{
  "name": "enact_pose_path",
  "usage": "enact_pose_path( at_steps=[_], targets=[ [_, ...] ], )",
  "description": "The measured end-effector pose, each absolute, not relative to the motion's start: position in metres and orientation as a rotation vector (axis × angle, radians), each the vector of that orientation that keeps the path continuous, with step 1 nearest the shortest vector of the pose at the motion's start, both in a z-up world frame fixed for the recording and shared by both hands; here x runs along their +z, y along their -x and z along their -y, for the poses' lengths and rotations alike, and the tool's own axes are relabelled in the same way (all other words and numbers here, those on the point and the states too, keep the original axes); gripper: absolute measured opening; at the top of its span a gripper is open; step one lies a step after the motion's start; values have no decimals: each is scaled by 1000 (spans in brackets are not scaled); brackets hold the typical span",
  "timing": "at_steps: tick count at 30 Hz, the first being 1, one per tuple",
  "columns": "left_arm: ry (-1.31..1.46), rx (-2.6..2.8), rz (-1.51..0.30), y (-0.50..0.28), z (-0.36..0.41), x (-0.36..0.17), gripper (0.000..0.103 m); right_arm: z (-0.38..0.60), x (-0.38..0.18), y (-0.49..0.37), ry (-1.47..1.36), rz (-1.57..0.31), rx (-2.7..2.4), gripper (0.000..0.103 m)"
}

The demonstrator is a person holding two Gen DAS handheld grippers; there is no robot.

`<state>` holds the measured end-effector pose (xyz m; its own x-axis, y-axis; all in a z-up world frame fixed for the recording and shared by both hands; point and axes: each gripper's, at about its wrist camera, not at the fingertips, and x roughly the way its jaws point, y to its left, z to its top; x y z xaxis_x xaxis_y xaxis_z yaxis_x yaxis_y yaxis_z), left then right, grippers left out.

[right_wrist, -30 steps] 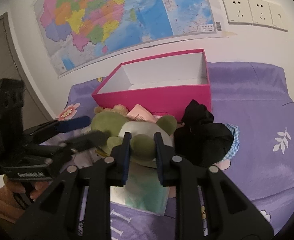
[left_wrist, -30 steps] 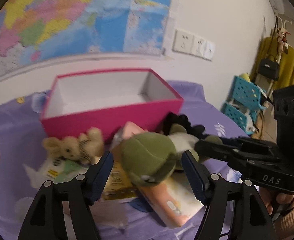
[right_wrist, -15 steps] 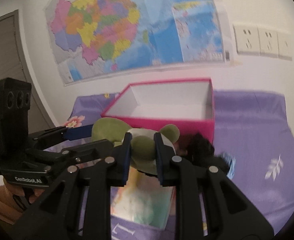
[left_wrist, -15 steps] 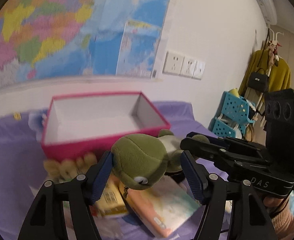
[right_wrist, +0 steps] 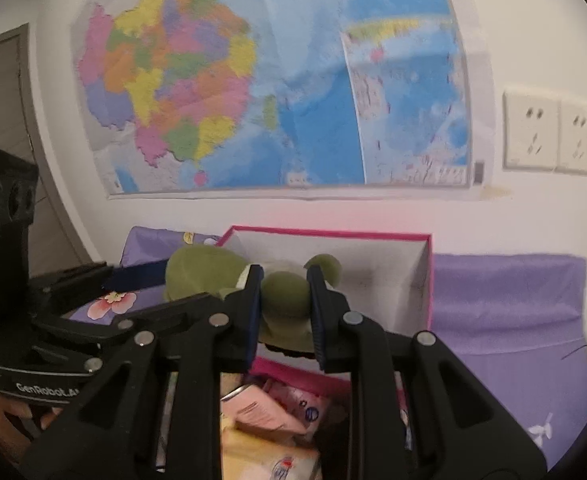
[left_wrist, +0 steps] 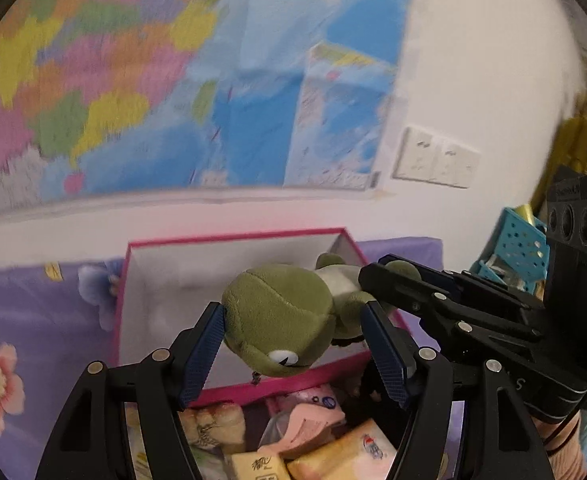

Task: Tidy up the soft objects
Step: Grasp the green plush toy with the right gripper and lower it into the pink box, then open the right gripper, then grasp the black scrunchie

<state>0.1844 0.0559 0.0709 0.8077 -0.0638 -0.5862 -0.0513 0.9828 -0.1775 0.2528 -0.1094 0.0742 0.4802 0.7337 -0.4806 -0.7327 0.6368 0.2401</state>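
Observation:
A green plush frog (left_wrist: 281,316) hangs in the air over the open pink box (left_wrist: 229,240). My left gripper (left_wrist: 293,354) is shut on its head, with the blue pads pressed to both sides. My right gripper (right_wrist: 283,310) is shut on the frog's hind end (right_wrist: 285,296). The box, white inside, stands on the purple bedsheet against the wall, also seen in the right wrist view (right_wrist: 333,236). Each gripper shows in the other's view: the right one (left_wrist: 473,312), the left one (right_wrist: 53,320).
Pink and yellow tissue packs (left_wrist: 333,448) and a beige plush (left_wrist: 213,420) lie on the sheet in front of the box. A map (right_wrist: 273,100) and wall sockets (right_wrist: 553,132) are on the wall behind. Blue baskets (left_wrist: 521,248) stand at the right.
Both grippers have lifted the frog off the pile and carried it up and forward. It now hangs over the box instead of lying in front of it.

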Motion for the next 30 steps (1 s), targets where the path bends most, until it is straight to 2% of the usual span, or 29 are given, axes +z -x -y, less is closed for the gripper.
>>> enact_pose_path(
  at_steps=[7, 9, 10, 14, 16, 23, 30],
  targets=[
    [246, 87, -774, -219, -60, 38, 70, 98, 36, -297, -34, -716, 816, 25],
    [260, 89, -789, -219, -60, 35, 70, 99, 29, -300, -34, -728, 780, 31],
    [268, 83, -784, -217, -60, 34, 70, 101, 28, -300, -40, -730, 773, 37],
    [283, 59, -734, -202, -60, 39, 71, 113, 34, -289, -40, -704, 781, 42],
    [285, 29, -709, -193, -59, 41, 71, 124, 42, -277, -43, -677, 791, 50],
    [254, -97, -622, -152, -39, 48, 72, 158, 56, -241, -33, -668, 808, 55],
    [243, -196, -646, -134, -18, 32, 72, 187, 29, -215, 31, -746, 721, 57]
  ],
)
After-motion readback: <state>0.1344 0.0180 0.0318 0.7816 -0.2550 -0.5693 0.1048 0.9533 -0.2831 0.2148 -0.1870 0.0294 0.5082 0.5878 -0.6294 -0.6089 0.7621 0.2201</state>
